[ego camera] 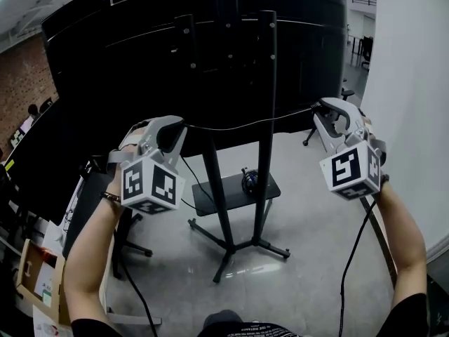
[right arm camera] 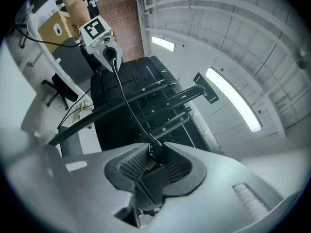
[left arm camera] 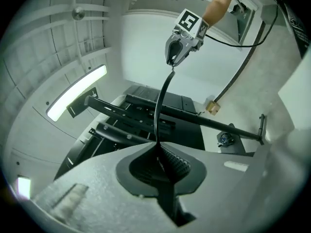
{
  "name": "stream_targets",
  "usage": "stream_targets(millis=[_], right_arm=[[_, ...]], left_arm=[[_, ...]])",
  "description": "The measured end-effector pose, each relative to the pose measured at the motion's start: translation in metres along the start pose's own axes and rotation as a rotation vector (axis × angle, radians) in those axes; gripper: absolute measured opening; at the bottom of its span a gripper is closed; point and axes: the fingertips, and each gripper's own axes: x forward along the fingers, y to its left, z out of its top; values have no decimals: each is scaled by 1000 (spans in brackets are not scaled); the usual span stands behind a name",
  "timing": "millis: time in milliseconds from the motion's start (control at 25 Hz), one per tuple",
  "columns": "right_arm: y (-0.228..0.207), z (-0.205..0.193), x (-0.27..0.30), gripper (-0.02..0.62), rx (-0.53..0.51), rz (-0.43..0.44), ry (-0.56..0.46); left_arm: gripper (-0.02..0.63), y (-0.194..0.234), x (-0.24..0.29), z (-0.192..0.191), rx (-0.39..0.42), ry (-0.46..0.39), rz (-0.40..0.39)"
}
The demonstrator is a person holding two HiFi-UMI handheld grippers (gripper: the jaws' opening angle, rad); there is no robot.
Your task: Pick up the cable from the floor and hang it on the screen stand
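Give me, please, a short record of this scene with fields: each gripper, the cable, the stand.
left gripper: shut on the cable
right gripper: shut on the cable's plug
cable: off the floor, stretched between both grippers, not yet hung
screen stand: upright, carries a black screen

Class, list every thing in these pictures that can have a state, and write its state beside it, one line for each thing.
Left gripper: shut on the cable.
Right gripper: shut on the cable's plug end.
Cable: off the floor, stretched between the two grippers, not yet hung.
Stand: upright, carrying the screen.
Ceiling light: on.
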Motion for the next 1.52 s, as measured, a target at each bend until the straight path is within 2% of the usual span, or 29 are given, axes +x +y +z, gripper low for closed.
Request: stream_targets(millis=[280, 520, 800, 1120, 1320, 1520], right_arm=[[-64, 41, 39, 94, 62, -63, -107], [-106, 59, 73, 94, 93, -102, -138], [-149, 72, 116, 94, 31, -154, -133], [-180, 66, 168, 94, -8, -184, -76], [-193, 59, 190, 94, 21, -192, -65], [-193, 51, 212, 94, 7, -174, -61]], left_arm=[[20, 104, 11, 14, 28, 66, 95], [21, 165, 29, 21, 102, 106, 137], [21, 225, 61, 15, 166, 171, 155], [23, 243, 102, -10, 244, 290, 93], [25, 245, 113, -13, 278, 367, 52], [28, 246, 118, -11, 315, 429, 36]])
